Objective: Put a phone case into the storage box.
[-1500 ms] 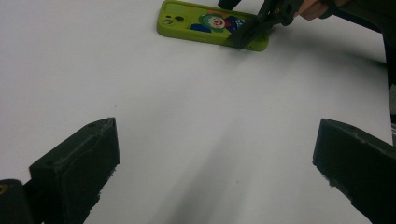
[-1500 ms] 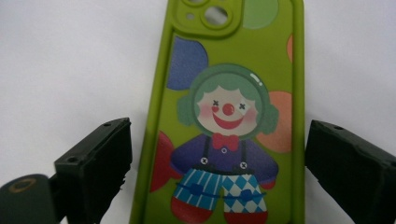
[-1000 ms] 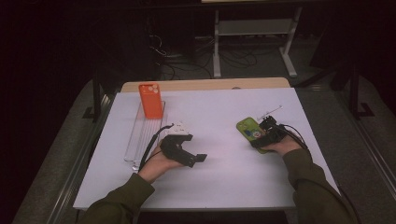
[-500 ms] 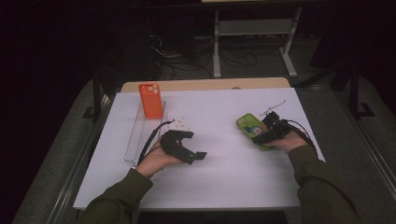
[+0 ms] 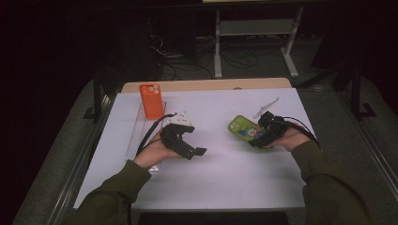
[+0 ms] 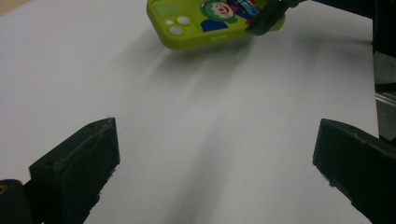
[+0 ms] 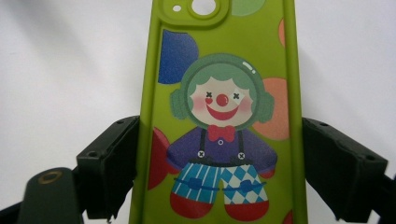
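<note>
Two grippers and two phone cases on one white table, listed by size.

Table: fills the middle of the high view.

Clear tray: left of centre, long, empty-looking.

Left gripper: centre-left, jaws spread wide, holding nothing, pointing toward the green case.

Right gripper: centre-right, jaws pressed against the two long edges of the green case.

Green phone case: clown print, right of centre in the high view, its far end seemingly raised off the table.

Orange phone case: upper left, at the tray's far end.

Advice: keep the squeeze even across both edges, lift level, and avoid twisting, since the case may slip.
</note>
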